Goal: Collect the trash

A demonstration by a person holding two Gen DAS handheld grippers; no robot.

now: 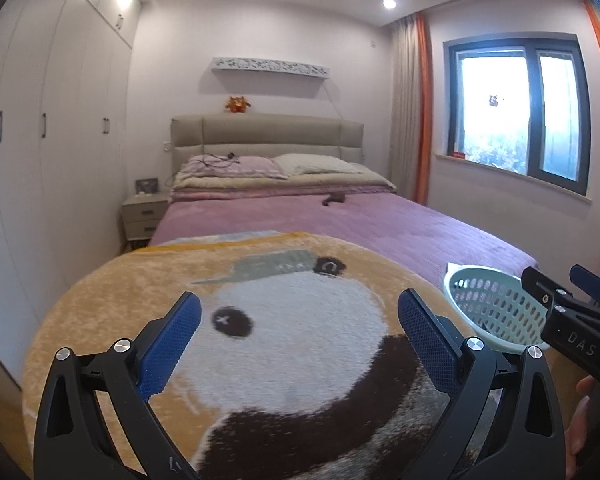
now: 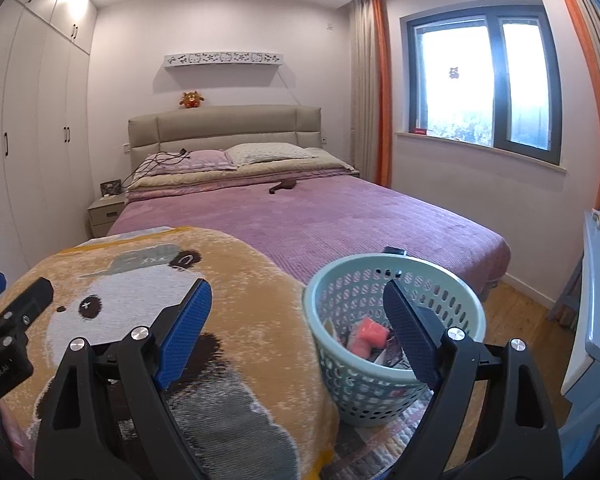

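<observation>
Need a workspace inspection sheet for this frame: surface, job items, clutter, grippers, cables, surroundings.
Surface: bed with purple cover; panda blanket on the near end.
Job's things: green basket beside the blanket, holding a pink item and other trash.
Clutter: small dark object on the cover.
Grippers: left gripper open, holding nothing; right gripper open, holding nothing.
Cables: black cable across the pink pillow.
Surroundings: wardrobe, nightstand, window, plush toy on the headboard.
</observation>
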